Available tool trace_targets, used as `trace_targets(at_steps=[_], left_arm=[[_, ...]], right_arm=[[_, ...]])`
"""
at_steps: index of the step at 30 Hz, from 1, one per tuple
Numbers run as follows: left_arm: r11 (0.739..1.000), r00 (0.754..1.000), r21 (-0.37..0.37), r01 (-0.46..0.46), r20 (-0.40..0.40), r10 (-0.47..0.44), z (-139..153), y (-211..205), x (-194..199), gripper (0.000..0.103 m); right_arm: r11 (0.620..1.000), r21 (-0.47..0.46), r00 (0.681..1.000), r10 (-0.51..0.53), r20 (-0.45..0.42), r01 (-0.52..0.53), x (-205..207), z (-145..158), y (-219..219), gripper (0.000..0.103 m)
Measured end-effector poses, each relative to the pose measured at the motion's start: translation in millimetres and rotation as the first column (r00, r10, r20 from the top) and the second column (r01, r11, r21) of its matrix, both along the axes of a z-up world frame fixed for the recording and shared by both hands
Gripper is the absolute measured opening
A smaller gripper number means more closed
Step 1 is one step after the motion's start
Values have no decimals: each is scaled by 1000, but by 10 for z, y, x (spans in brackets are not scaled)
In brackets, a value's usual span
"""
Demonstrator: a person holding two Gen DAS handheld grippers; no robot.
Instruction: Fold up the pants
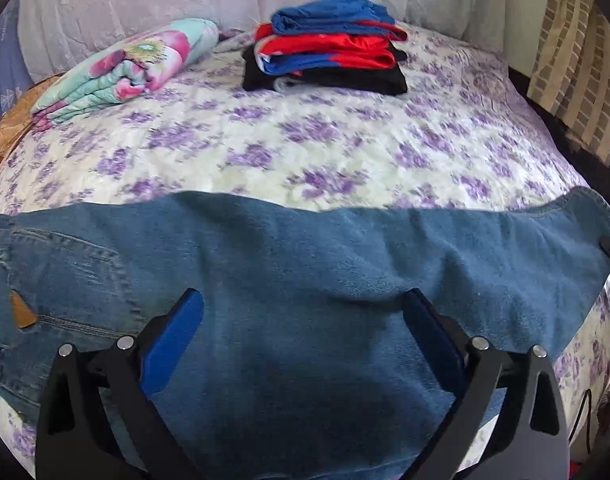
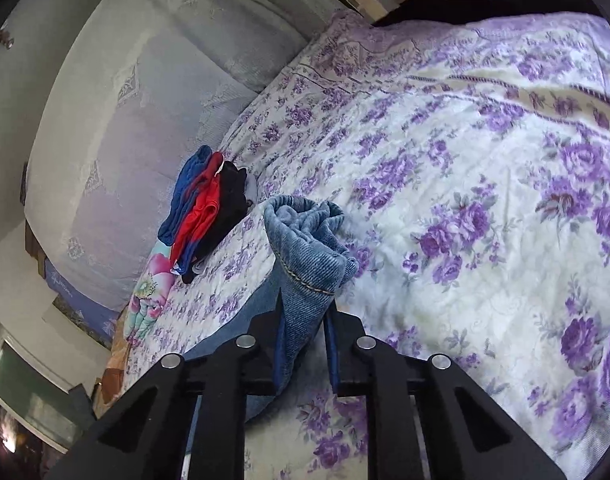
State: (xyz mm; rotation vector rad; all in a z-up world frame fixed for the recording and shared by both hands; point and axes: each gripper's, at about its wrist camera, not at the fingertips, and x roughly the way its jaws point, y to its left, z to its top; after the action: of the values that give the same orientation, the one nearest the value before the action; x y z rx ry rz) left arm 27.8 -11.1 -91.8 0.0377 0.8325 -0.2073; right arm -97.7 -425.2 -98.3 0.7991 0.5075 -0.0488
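The left gripper [image 1: 303,312] hung with jaws spread wide, empty, over the jeans [image 1: 289,264] on the bed [image 1: 305,152] — the right gripper [image 2: 305,320] pinched their hem between closed jaws.

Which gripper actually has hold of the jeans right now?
The right gripper: its fingers pinch the jeans at the bunched hem. The left gripper hangs open above the denim.

**Where there's room on the bed**

Big open stretch of the purple-flowered white bedspread [image 1: 305,152] beyond the blue denim jeans [image 1: 305,264]. At the far end sit a stack of folded blue, red and black clothes [image 1: 329,52] and a folded floral pastel blanket [image 1: 125,68], with a passable gap between them.
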Motion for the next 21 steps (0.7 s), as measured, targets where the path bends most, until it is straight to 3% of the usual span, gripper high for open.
trace_targets(at_steps=[3,6,9,12,15,18,21], left_arm=[[994,992,11,-110,66,109,192,393,-42,98],[974,970,-24,-226,90,228,321,888,-82,98],[940,937,-89,-330,90,338,384,1398,-171,98],[909,911,-144,-390,82,404,374,1797,-271,96],[913,929,-229,-338,71,362,355,1972,-345,94],[921,931,-218,-323,102,351,390,1946,-431,93],[922,915,-188,-340,162,370,491,1963,-546,93]], right_arm=[[994,-108,1000,2,26,0,13,202,136,12],[971,-237,997,26,68,-9,62,467,369,11],[909,-415,989,99,109,-46,152,805,786,11],[784,-613,968,219,125,-99,254,1083,1390,11],[633,-758,928,357,104,-159,338,1194,2075,11],[480,-850,879,476,46,-216,383,1118,2711,11],[326,-894,825,559,-79,-307,428,823,3249,11]])
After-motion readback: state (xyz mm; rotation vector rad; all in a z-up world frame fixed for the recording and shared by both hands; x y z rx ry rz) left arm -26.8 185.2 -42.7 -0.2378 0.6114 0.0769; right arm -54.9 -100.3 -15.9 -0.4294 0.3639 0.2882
